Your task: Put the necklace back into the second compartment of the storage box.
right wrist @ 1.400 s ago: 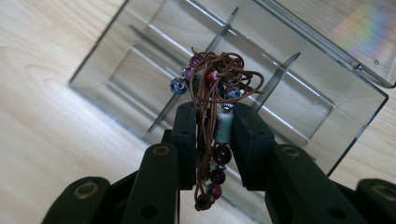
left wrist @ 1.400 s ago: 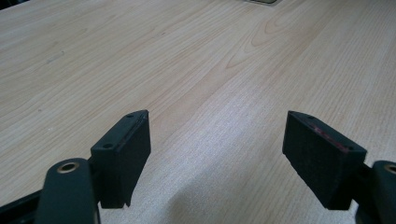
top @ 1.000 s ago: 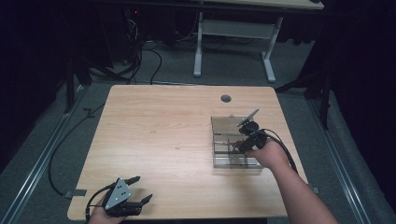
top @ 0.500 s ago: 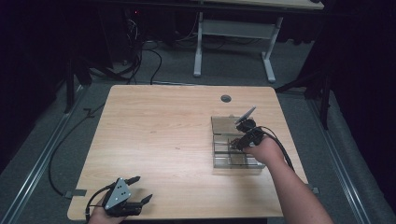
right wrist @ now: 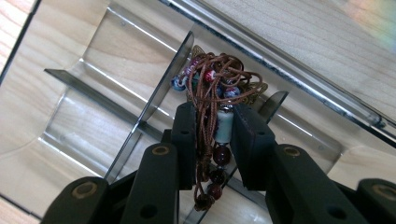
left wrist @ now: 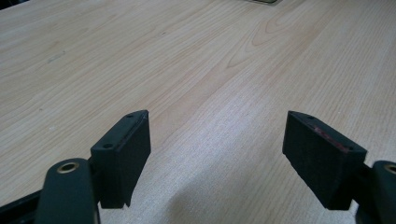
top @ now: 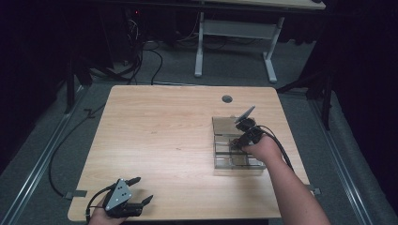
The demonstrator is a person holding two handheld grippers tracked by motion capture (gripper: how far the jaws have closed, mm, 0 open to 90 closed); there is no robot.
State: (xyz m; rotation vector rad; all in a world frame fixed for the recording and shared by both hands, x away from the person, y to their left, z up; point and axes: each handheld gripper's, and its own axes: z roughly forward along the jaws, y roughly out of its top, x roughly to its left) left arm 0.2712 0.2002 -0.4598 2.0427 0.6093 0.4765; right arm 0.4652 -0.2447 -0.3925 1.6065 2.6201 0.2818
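My right hand-held gripper [right wrist: 209,135] is clamped on a tangled brown cord bracelet with dark red and pale blue beads [right wrist: 215,93], hanging over a far-right compartment of the clear plastic divider box [top: 224,123] on the right of the pale wood-grain bench [top: 155,131]. I'd judge slack cord snags thin dividers, so it should move straight, slowly. My left hand-held gripper [left wrist: 215,158], jaws apart, rests near-left.

The room around the wooden table [top: 164,140] is dim, almost black, and the high view looks soft. Close up, the clear divided box [right wrist: 116,70] glints, and near jaws blur.
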